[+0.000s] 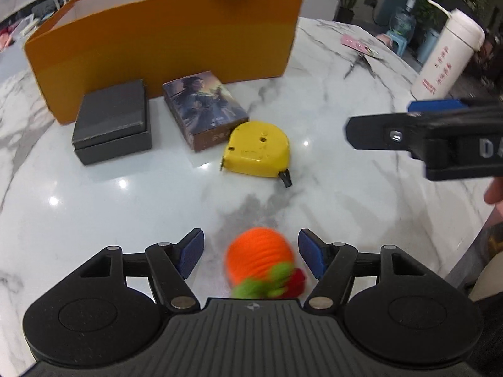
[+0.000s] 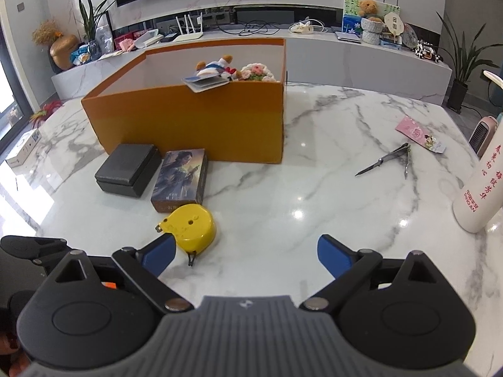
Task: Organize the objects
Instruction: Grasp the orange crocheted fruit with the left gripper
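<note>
An orange knitted toy (image 1: 259, 259) with green and red trim lies between the open fingers of my left gripper (image 1: 250, 253), touching neither pad; it looks blurred. A yellow tape measure (image 1: 258, 149) lies ahead on the marble table (image 1: 94, 207), also in the right wrist view (image 2: 191, 226). A picture box (image 1: 204, 110) (image 2: 180, 179) and a black box (image 1: 113, 122) (image 2: 129, 169) sit before the open orange box (image 1: 163, 37) (image 2: 195, 119), which holds plush toys (image 2: 220, 66). My right gripper (image 2: 246, 256) is open and empty, right of the tape measure; it shows in the left wrist view (image 1: 424, 138).
A white tumbler (image 1: 446, 53) (image 2: 481, 188) stands at the right. Metal clippers (image 2: 386, 160) and a pink packet (image 2: 418, 133) lie on the table's right side. A small white box (image 2: 23, 149) sits at the far left edge.
</note>
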`<state>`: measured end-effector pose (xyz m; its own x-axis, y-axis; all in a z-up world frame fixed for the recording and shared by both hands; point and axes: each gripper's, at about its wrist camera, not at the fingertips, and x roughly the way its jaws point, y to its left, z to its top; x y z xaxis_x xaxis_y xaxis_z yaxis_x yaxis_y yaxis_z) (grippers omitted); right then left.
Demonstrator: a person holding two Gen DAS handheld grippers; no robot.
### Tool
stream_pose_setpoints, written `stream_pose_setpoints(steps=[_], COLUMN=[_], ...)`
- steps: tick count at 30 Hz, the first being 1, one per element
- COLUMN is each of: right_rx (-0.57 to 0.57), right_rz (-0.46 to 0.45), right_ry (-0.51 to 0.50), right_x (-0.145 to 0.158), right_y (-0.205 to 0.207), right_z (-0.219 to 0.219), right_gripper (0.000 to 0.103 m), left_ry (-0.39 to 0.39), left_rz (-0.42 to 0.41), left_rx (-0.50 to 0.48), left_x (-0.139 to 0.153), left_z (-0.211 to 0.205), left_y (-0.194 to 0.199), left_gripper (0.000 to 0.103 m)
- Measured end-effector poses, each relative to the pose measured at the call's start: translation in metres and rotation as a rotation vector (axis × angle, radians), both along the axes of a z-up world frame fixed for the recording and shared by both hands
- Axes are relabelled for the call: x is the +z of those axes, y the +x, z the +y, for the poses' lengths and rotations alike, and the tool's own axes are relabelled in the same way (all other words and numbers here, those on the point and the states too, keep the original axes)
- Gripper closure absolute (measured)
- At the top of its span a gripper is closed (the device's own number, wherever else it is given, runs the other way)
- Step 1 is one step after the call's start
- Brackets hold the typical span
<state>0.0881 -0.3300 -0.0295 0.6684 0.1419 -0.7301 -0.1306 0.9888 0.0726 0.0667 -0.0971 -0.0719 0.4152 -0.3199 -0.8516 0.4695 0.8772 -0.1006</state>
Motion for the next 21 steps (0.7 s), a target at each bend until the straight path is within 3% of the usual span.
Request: stream_pose_setpoints(steps=[9, 17, 21], right_rx=[0.015, 0.032, 0.028], right_rz=[0.024, 0.037, 0.041], right_ry=[0.001, 0.023, 0.039], right_x=[-0.008, -0.012, -0.013], right_y=[0.007, 0.017, 0.023], right_z=[0.006, 0.011, 0.012], right_gripper=[0.006, 0.006, 0.006], left_ry=[0.005, -0.057, -0.032], left_rz=[-0.112, -0.221, -0.257], left_rx=[-0.011, -0.055, -0.092], left_x=[-0.003, -0.010, -0.009], left_z=[0.004, 0.021, 0.021], left_y=[-0.037, -0.067, -0.070], left_gripper=[0.030, 0.030, 0.045])
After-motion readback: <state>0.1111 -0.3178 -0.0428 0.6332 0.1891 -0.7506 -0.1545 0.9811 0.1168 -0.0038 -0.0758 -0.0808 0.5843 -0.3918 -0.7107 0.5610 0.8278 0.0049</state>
